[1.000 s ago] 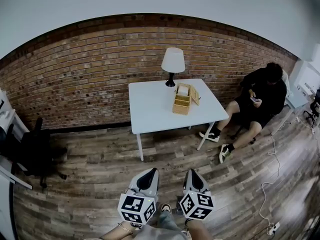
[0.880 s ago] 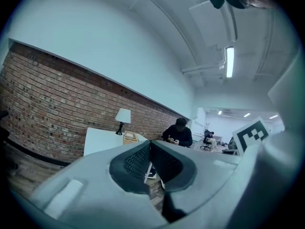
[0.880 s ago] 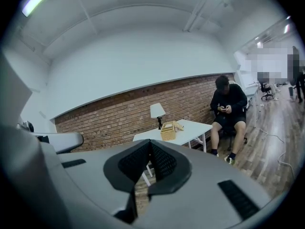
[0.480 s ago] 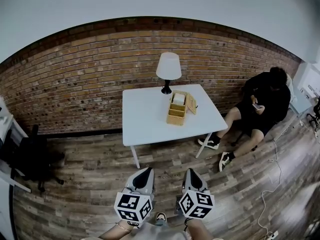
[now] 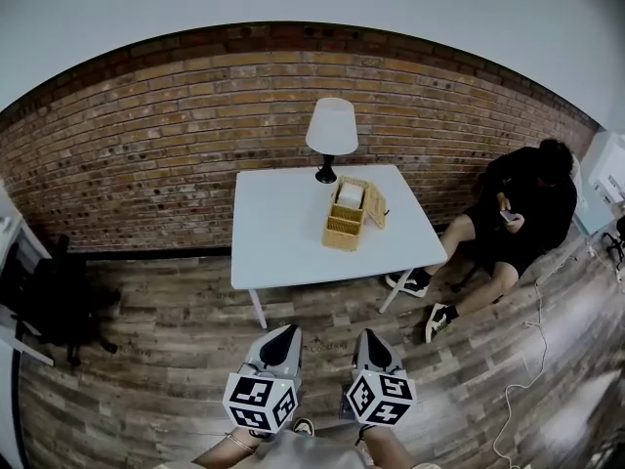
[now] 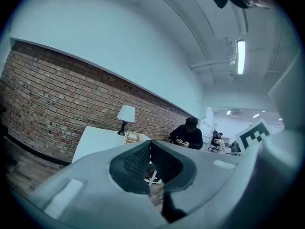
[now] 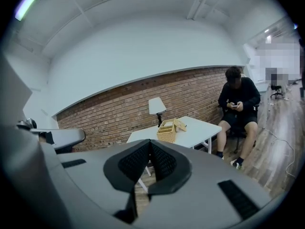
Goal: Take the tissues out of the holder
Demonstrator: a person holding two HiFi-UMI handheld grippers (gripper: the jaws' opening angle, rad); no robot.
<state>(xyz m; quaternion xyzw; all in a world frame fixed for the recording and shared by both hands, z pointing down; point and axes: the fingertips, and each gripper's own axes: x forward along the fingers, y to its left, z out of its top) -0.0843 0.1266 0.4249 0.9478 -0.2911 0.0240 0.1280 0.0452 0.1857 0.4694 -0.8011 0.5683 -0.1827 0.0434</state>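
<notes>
Wood floor (image 5: 322,306) lies btwn the grippers & the white table (image 5: 283,247), mid frame. Brick wall (image 5: 146,154) is right behind it; a person (image 5: 518,213) sits at right. Tissues (image 5: 350,195) look tiny in the wicker holder (image 5: 342,229) on the table, well apart from left gripper (image 5: 282,332) & right gripper (image 5: 369,336), low center. Both are pinched shut, nothing in them.

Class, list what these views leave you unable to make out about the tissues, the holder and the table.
1. Tissues: head view, too small to count; only a white top shows in the holder.
2. Far legs of the table: head view, hidden under its top.
3. Near edge of the table: left gripper view, hidden behind the left hand-held gripper, whose jaws are together.
</notes>
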